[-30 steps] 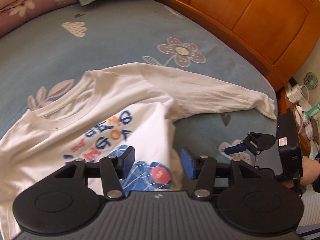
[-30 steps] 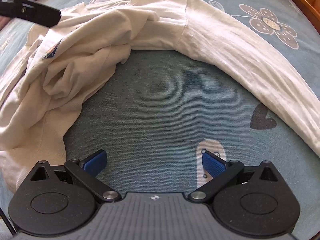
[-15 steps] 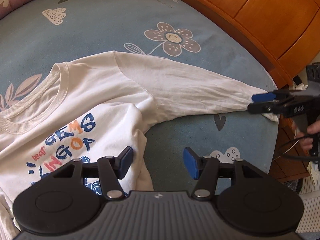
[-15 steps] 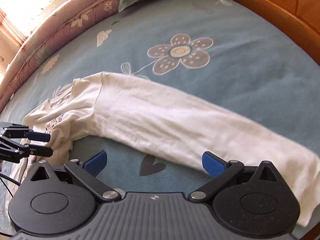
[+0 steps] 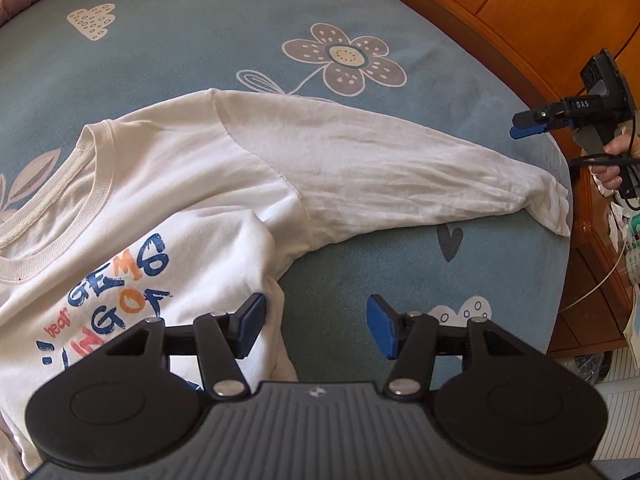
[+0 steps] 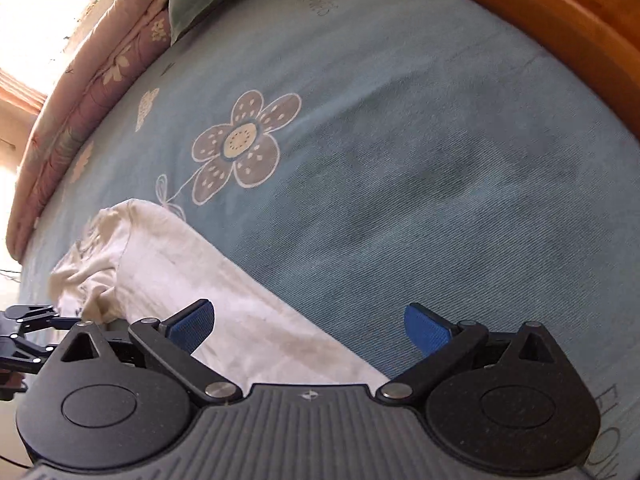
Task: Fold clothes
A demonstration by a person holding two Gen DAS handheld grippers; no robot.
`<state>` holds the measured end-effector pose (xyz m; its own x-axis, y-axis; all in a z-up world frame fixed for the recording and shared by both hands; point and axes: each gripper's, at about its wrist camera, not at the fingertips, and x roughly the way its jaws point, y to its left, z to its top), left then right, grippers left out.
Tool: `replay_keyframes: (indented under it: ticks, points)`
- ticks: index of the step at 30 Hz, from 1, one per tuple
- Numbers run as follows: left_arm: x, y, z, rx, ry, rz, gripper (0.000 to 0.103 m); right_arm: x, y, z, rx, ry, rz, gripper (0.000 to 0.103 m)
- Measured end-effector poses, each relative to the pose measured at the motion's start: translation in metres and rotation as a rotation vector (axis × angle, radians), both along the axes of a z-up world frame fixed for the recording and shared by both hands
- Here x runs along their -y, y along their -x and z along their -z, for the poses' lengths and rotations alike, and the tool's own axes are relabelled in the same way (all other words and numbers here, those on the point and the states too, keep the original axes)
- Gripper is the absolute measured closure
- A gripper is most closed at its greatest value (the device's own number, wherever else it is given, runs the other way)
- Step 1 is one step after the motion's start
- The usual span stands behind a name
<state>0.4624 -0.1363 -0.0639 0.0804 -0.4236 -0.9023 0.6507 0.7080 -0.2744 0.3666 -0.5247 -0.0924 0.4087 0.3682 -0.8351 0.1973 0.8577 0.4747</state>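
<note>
Surface: blue bedsheet [image 5: 224,32] with flower prints, soft woven cloth; wooden bed frame [image 5: 500,12] along the far edge.
Shirt: white long-sleeved shirt [image 5: 168,200] lies flat, sleeve [image 5: 400,172] stretched toward the bed's edge.
Open room: bare sheet beyond the sleeve.
Left gripper [image 5: 316,324]: jaws apart, empty, over the shirt's side.
Right gripper [image 6: 310,326]: jaws spread, empty, above the sleeve's end.
</note>
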Motion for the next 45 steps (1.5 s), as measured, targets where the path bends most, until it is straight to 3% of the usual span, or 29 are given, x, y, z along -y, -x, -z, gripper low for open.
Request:
replay_keyframes:
  ticks: [3,6,9,14,17,20,24,29,30,31,35,36,43,45]
  points:
    - [0.001,-0.001,0.001,0.002,-0.006,0.008,0.047,0.0,-0.001,0.01,-0.07,0.038,-0.069,0.004]
    - [-0.001,-0.001,0.002,-0.001,-0.005,0.012,0.047,0.015,0.018,0.008,-0.08,0.026,0.014,0.004]
    - [-0.001,-0.003,0.003,-0.004,-0.005,0.013,0.047,0.027,0.052,0.001,-0.101,0.087,0.109,0.004]
    - [-0.001,-0.003,0.004,-0.008,-0.003,0.008,0.047,0.037,0.134,-0.015,-0.101,0.105,0.409,0.005]
    - [0.001,-0.002,0.004,-0.004,-0.011,0.017,0.047,0.022,0.172,-0.01,-0.124,0.066,0.522,0.013]
    - [0.003,-0.001,0.004,-0.001,-0.02,0.026,0.046,0.004,0.195,0.011,-0.166,-0.026,0.599,0.033]
    - [0.005,0.001,0.004,0.005,-0.03,0.041,0.045,-0.009,0.214,0.034,-0.126,-0.153,0.745,0.034]
    - [0.005,0.002,0.005,0.008,-0.027,0.041,0.043,-0.006,0.232,0.043,-0.001,-0.223,0.961,0.035]
    - [0.005,0.003,0.005,0.01,-0.028,0.04,0.043,-0.006,0.236,0.045,0.022,-0.237,1.002,0.039]
    - [0.005,0.003,0.005,0.013,-0.029,0.04,0.043,-0.008,0.233,0.045,0.016,-0.228,0.998,0.044]
    - [0.004,0.007,0.004,0.022,-0.031,0.05,0.042,-0.018,0.215,0.039,-0.042,-0.143,0.907,0.088]
    - [0.004,0.008,0.004,0.024,-0.032,0.053,0.042,-0.02,0.211,0.037,-0.06,-0.112,0.889,0.092]
    - [-0.001,0.008,0.001,0.027,-0.026,0.043,0.042,0.013,0.203,0.0,-0.082,0.141,0.836,0.095]
    - [-0.001,0.008,0.0,0.03,-0.026,0.04,0.042,0.015,0.195,-0.011,-0.094,0.196,0.793,0.091]
